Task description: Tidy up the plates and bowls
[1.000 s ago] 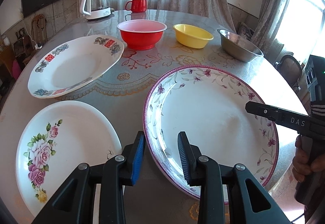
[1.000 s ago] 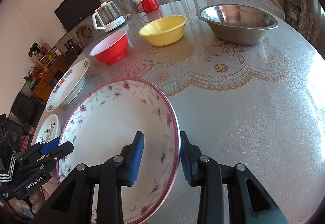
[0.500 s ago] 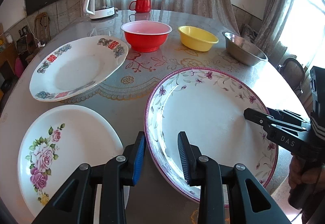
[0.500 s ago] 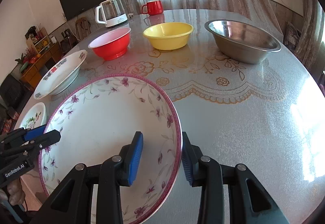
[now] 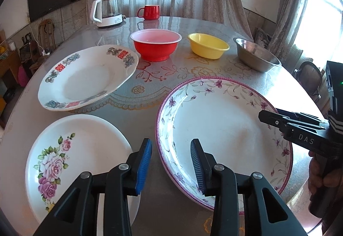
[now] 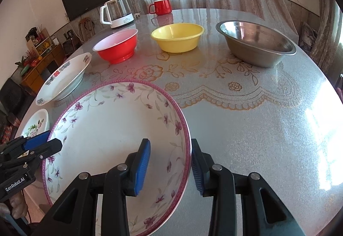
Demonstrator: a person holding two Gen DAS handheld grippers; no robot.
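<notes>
A large plate with a purple floral rim (image 5: pixel 225 120) lies on the table nearest me. My left gripper (image 5: pixel 171 163) straddles its left rim; the jaws are opening and neither pad presses on the rim. My right gripper (image 6: pixel 169 167) straddles the right rim of the same plate (image 6: pixel 111 129), jaws apart, with the rim close to the right pad. A rose plate (image 5: pixel 85 146) and a plate with red characters (image 5: pixel 85 77) lie to the left. Behind them stand a red bowl (image 5: pixel 155 45), a yellow bowl (image 5: pixel 208 45) and a steel bowl (image 5: pixel 255 56).
A glass kettle (image 5: pixel 107 11) and a red mug (image 5: pixel 150 12) stand at the far edge of the round table (image 6: pixel 257 129). A hand (image 5: pixel 321 174) holds the right gripper at the table's near right edge. Curtains and a wall screen lie beyond.
The left jaws have spread slightly around the plate's rim. The right wrist view has rolled to a more level look; both grippers stay at the plate's opposite rims.
</notes>
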